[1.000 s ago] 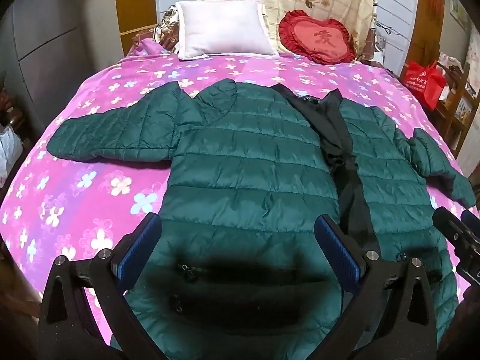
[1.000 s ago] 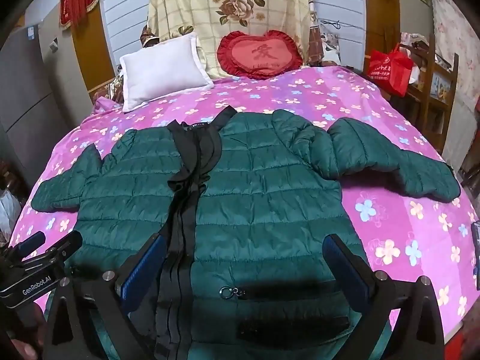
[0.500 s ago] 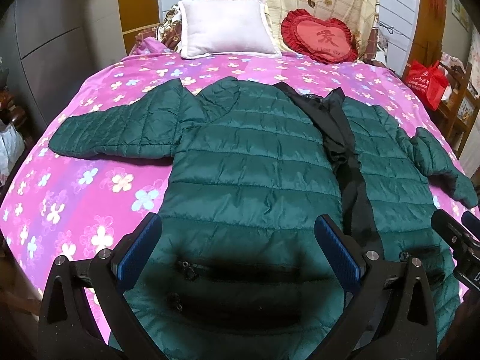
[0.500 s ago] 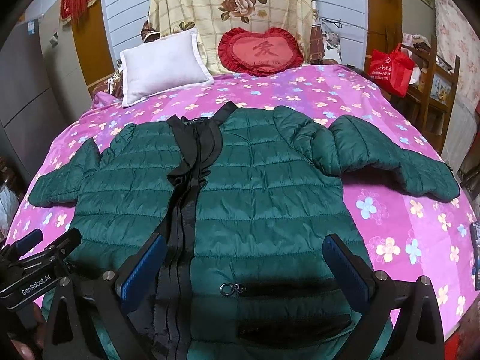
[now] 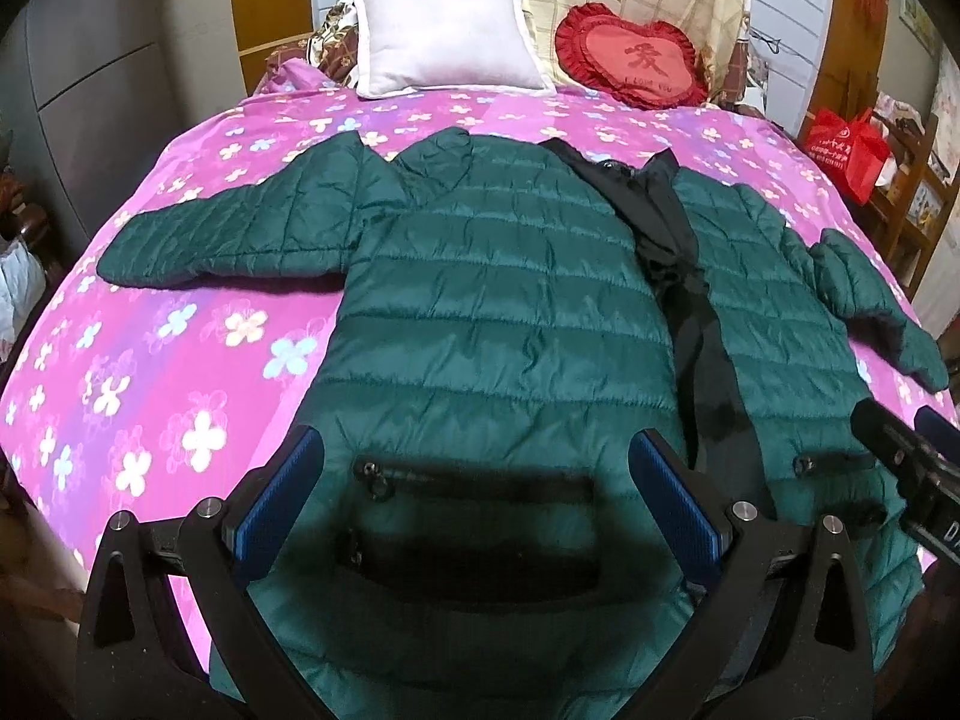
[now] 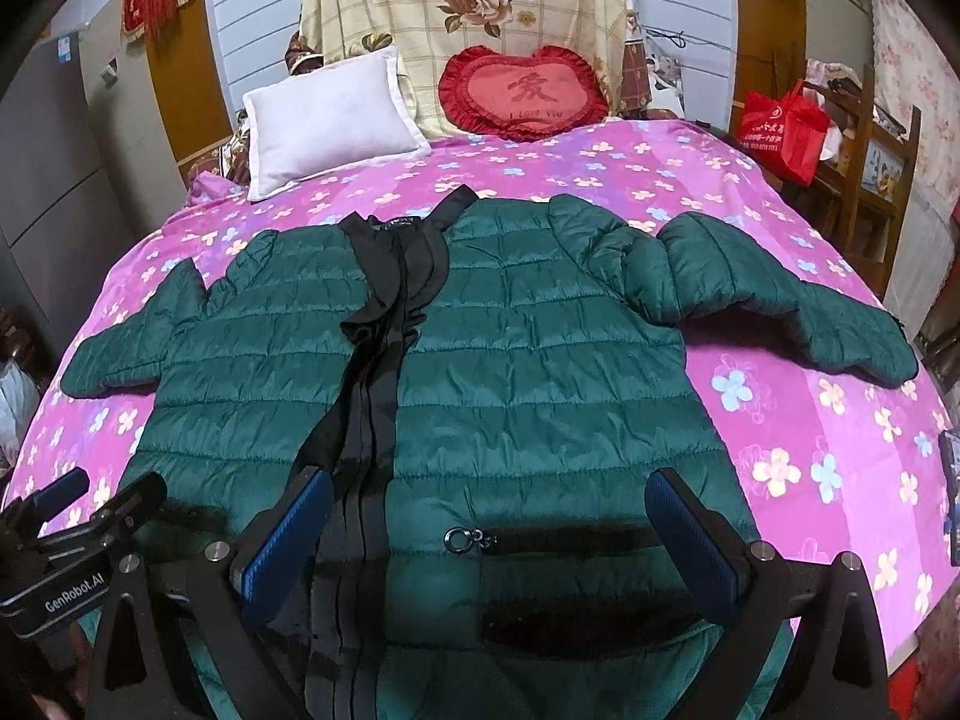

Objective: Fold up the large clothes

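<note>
The green quilted puffer jacket [image 5: 498, 312] looks light, puffy and slippery; best pinched at hem or cuffs. The left gripper [image 5: 477, 498] and right gripper [image 6: 489, 534] both gape apart, empty, above its near hem.

Both pictures are evenly lit by soft indoor light from above, rather bright in the middle. Between the blue pads [image 5: 279, 504] of the left gripper [image 5: 477, 498] a dark shadow falls on the green jacket [image 5: 510, 312]. A similar shadow lies under the right gripper [image 6: 489, 531]. Colours are strong, the pink bedspread [image 6: 810, 420] almost glowing. The fisheye lens bends straight lines near the edges, and the corners go black. Focus is sharp, with no motion blur.
</note>
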